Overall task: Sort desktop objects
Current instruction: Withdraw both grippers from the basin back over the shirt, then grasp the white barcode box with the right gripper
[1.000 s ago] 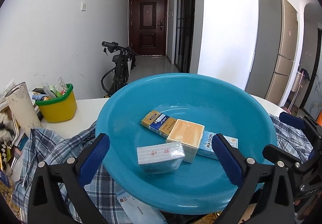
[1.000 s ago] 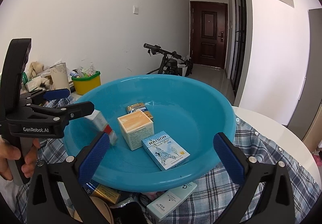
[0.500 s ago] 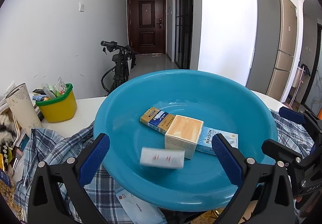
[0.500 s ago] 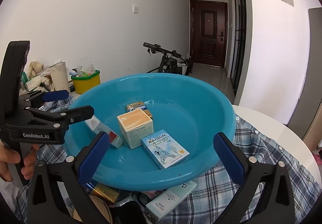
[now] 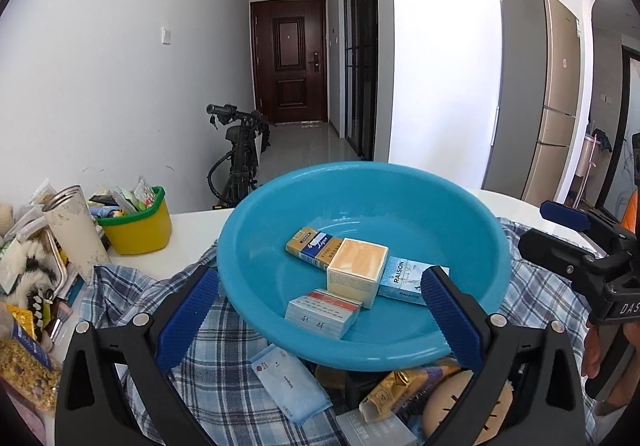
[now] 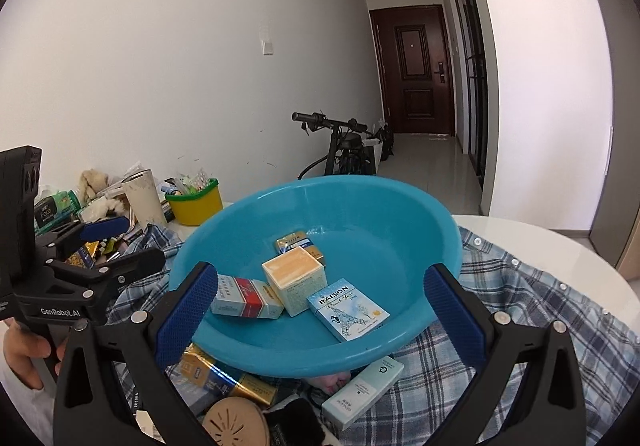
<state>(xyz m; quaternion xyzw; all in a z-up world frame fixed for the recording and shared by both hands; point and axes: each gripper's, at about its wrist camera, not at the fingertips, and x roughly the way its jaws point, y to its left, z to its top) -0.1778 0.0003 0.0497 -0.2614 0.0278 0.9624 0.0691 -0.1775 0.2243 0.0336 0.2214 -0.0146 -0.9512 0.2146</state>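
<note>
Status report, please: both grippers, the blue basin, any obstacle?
Left gripper open, empty. Right gripper open, empty. Four boxes in blue basin, red-striped pack nearest. No obstacle.

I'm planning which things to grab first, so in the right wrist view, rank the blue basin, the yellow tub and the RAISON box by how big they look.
1. blue basin, by far.
2. RAISON box and yellow tub look about alike; the tub sits farther away, so no ranking between them.

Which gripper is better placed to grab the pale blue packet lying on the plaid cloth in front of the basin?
Left, probably. The pale blue packet lies between the open left gripper, just below the basin. The right gripper is open too, but the packet isn't visible in its view.
</note>
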